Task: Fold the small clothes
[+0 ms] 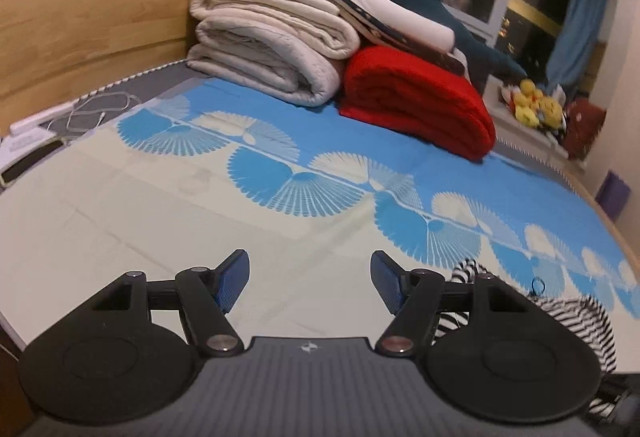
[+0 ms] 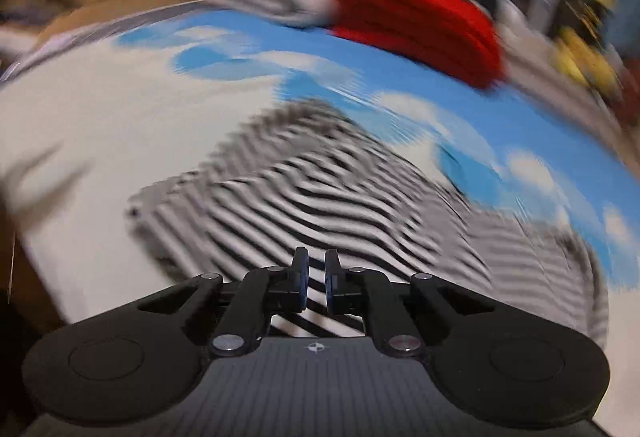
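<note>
A black-and-white striped garment [image 2: 320, 193] lies spread on the bed sheet [image 1: 160, 205]; the right wrist view is blurred by motion. My right gripper [image 2: 316, 277] is over its near edge with the jaws almost closed, a narrow gap left, and striped cloth shows between the pads; a grip is not clear. My left gripper [image 1: 310, 277] is open and empty above the pale part of the sheet. Part of the striped garment [image 1: 576, 313] shows at its right.
Folded beige blankets [image 1: 272, 49] and a red blanket [image 1: 416, 101] are stacked at the head of the bed. A wooden headboard [image 1: 88, 21] is to the left, with cables and a phone [image 1: 32, 161] beside it. Yellow plush toys [image 1: 536, 105] sit by the window.
</note>
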Tool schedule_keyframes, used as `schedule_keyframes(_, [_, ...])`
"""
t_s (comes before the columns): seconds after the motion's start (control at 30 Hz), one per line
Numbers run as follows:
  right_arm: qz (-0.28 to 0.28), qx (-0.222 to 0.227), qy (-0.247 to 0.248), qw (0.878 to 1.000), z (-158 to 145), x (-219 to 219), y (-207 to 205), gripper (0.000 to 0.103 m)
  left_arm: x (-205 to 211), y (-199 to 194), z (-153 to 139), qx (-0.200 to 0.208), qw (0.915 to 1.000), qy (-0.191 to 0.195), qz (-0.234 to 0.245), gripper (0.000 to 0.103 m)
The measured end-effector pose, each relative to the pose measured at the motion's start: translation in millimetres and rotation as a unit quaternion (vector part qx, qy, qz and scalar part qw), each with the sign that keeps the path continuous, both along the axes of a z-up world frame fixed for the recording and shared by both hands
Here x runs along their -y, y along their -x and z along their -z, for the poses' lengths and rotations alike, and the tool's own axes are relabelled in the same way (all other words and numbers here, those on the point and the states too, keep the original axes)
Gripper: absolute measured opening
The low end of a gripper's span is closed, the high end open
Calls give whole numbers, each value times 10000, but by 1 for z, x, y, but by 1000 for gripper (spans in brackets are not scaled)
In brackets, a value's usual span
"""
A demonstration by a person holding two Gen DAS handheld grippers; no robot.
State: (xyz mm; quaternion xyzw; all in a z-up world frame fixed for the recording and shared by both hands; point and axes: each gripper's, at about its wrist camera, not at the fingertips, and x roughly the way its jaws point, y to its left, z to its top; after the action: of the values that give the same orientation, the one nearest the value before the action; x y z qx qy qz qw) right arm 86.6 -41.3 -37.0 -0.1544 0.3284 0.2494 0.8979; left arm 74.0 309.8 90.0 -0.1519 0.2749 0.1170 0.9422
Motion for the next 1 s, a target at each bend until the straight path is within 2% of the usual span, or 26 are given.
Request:
schedule_keyframes(0.13, [-513, -37, -174, 9985, -8, -49, 1, 10, -13, 5, 1, -10, 9999, 52, -99, 72])
schedule_keyframes(0.27, [-763, -335, -358, 9959, -4, -98, -4, 27, -26, 11, 1, 21, 9997, 136, -201, 73])
schedule_keyframes(0.37, [-1008, -579, -175, 9931, 12, -132, -7, 43, -35, 15, 3, 19, 9994, 236, -269, 73])
schedule_keyframes(0.47, [-1130, -608, 434, 9908, 33, -156, -6, 45, -43, 18, 5, 6, 9987, 374, -354, 73])
schedule_keyframes(0.53, [-1119, -539, 865, 9885, 46, -165, -7, 44, -48, 20, 6, 2, 9982, 458, -400, 73])
schedule_keyframes(0.6, [-1074, -519, 806, 9896, 47, -165, -9, 40, -50, 21, 6, -5, 9980, 481, -417, 73])
schedule_keyframes(0.63, [-1050, -559, 773, 9899, 45, -165, -12, 33, -50, 21, 6, -12, 9980, 468, -416, 73])
schedule_keyframes(0.67, [-1007, -579, 809, 9899, 45, -166, -14, 15, -51, 21, 6, -19, 9981, 452, -408, 73])
schedule_keyframes(0.7, [-962, -589, 870, 9898, 45, -167, -16, 8, -50, 22, 6, -22, 9982, 445, -407, 73])
schedule_keyframes(0.83, [-784, -776, 607, 9920, 40, -160, -22, 5, -53, 22, 6, -31, 9980, 443, -453, 73])
schedule_keyframes(0.97, [-880, -553, 168, 9944, 11, -169, -1, 5, -59, 26, 9, -25, 9972, 513, -543, 73])
schedule_keyframes(1.0, [-802, -644, -66, 9947, 3, -168, 2, 5, -60, 27, 9, -31, 9969, 542, -566, 73])
